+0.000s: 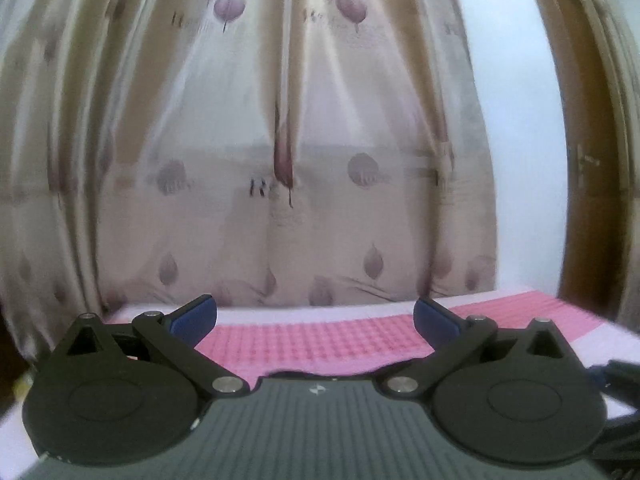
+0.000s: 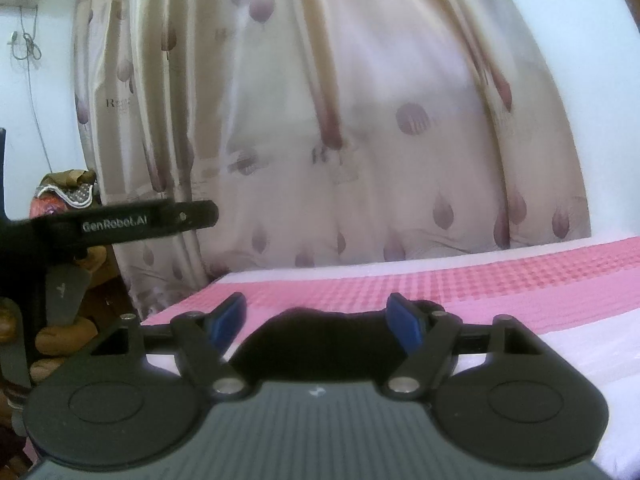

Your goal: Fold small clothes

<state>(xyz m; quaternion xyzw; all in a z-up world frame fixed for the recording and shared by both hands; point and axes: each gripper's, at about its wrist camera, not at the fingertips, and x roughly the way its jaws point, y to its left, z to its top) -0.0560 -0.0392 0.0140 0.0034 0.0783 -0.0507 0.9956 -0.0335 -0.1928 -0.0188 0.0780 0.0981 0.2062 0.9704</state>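
i am holding my left tongs point(image 1: 314, 320) and right tongs point(image 2: 316, 320) released and empty, above the pink checked bed point(image 1: 320, 340), facing the curtain point(image 1: 280, 120).

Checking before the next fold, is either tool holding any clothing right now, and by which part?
Nothing is held. The left tool and right tool both stand open, pads apart; a dark garment lies below the right one, ungripped.
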